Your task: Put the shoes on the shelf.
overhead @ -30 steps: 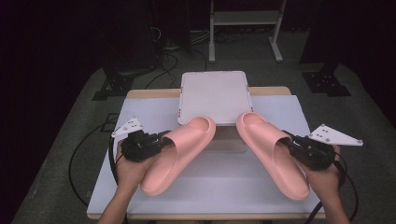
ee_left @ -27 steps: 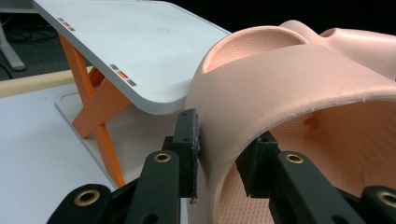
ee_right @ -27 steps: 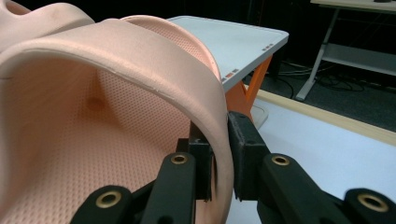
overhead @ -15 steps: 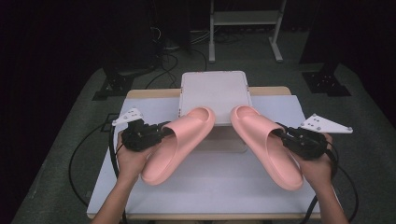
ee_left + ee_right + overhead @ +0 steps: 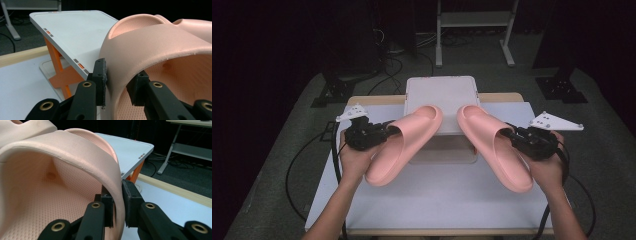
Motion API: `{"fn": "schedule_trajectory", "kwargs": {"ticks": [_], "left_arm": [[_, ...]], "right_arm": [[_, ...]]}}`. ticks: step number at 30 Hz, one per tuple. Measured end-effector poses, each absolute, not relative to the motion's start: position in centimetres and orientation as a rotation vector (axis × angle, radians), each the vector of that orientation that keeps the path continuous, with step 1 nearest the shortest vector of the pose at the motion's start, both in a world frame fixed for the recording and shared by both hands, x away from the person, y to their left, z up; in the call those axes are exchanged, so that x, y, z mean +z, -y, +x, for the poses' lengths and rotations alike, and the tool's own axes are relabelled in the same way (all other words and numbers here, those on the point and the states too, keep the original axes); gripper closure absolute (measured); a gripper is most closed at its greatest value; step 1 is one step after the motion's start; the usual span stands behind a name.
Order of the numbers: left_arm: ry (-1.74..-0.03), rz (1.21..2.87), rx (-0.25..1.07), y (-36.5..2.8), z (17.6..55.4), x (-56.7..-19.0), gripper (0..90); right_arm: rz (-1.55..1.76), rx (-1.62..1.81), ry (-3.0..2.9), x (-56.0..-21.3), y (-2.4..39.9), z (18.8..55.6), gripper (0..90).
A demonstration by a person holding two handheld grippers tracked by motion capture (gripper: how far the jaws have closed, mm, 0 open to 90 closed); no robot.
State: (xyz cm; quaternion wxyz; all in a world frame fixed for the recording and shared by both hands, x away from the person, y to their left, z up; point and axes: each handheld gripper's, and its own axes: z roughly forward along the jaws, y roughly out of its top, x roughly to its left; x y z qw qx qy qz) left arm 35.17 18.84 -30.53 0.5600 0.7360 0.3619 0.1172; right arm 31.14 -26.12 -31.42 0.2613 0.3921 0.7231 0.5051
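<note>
Above the white table [image 5: 432, 200] and sloped white stand [image 5: 441, 92], two pink foam slides – left slide [image 5: 404, 145], right slide [image 5: 494, 145] – now closer, toes over the stand, each strap pinched by left gripper [image 5: 117, 86] and right gripper [image 5: 117, 203].

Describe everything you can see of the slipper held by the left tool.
The left slipper is a pink slide sandal that looks like soft matte foam, with a wide band over an open toe and a dotted footbed. The left tool is shut on the outer edge of the band, one jaw outside, one inside. It is held tilted, toe pointing forward over the white stand, heel toward the person. Whether the toe touches the stand cannot be told. The right slipper lies apart from it.
</note>
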Motion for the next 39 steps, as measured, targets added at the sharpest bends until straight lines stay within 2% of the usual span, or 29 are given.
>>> {"fn": "schedule_trajectory", "kwargs": {"ticks": [39], "left_arm": [[-0.9, 1.773, 0.297, -17.0, 40.6, -29.1, 70.5]], "right_arm": [[1.081, 1.324, -1.969, -29.4, 24.2, 36.4, 79.8]]}}
